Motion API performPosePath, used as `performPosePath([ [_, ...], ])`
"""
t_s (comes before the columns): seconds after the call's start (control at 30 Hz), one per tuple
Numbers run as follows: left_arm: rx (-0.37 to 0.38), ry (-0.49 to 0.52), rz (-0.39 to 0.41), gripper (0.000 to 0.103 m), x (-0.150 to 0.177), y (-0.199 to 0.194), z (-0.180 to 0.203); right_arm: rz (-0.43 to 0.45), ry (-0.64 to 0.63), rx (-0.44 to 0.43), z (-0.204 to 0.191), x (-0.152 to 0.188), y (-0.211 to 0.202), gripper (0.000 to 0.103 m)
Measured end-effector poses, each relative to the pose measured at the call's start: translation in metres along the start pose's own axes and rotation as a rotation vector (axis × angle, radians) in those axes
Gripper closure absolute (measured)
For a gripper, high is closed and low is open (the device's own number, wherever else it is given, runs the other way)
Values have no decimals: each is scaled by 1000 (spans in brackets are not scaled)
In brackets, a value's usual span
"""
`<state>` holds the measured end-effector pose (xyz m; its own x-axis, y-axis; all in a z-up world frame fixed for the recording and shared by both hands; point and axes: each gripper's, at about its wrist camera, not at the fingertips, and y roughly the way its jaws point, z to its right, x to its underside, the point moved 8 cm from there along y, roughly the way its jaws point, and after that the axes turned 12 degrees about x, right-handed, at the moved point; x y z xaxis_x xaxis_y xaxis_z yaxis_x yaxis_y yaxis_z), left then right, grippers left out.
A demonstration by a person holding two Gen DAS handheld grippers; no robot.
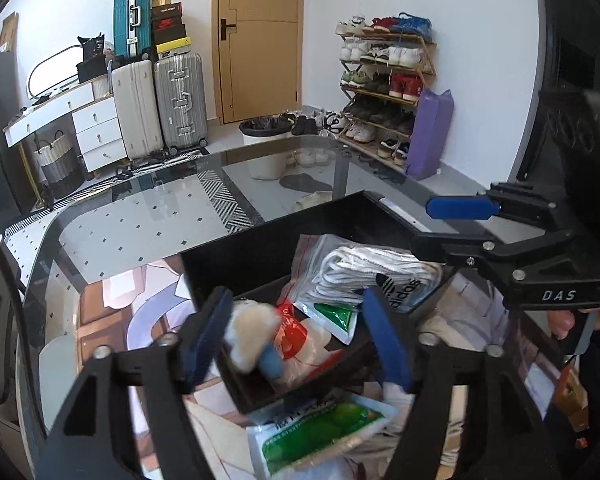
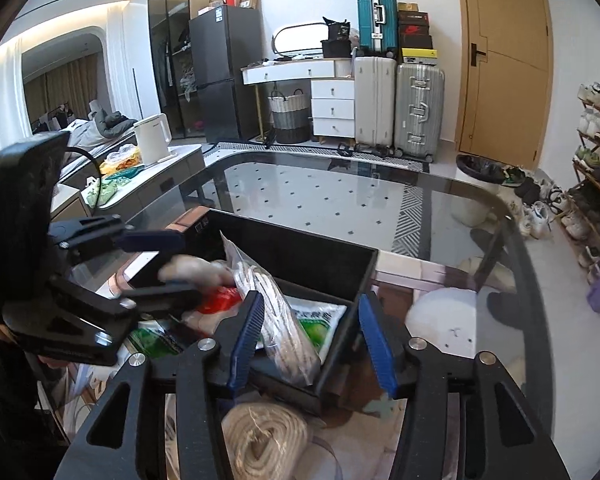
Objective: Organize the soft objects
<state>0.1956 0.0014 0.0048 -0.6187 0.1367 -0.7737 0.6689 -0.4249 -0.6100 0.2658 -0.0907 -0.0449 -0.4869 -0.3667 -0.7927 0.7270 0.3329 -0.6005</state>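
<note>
Both my grippers, left point(image 1: 296, 336) & right point(image 2: 312, 340), are open w/ nothing held. Fluffy cream-and-blue toy point(image 1: 252, 332) and clear bag of white socks point(image 2: 276, 320) sit in the black box point(image 2: 300, 248). Socks lean near edge, could tip out.

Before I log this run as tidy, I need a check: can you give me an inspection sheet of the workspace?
Surface: glass table, patterned floor showing through.
Job's things: black bin holding bagged white socks, a plush toy and green-printed packets.
Clutter: rope coil and another green packet outside the bin, near its front.
Grippers: left gripper and right gripper over the bin, jaws open, pressing on nothing.
Cables: nothing seen on the table.
Surroundings: suitcases, shoe rack, wooden door, white kettle.
</note>
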Motion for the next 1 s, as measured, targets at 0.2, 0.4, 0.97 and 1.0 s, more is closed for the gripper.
performPosePath([
  [0.2, -15, -33, 52, 0, 4, -26, 0, 20, 48, -11, 9, 12, -18, 9],
  [0.4, -44, -48, 60, 0, 18, -38, 0, 33, 73, -20, 11, 24, -35, 1],
  [0.97, -53, -74, 14, 0, 57, -40, 13, -43, 23, -14, -2, 64, -51, 1],
  [1.0, -51, -74, 11, 0, 60, -40, 14, -47, 19, -17, -2, 65, -51, 1],
])
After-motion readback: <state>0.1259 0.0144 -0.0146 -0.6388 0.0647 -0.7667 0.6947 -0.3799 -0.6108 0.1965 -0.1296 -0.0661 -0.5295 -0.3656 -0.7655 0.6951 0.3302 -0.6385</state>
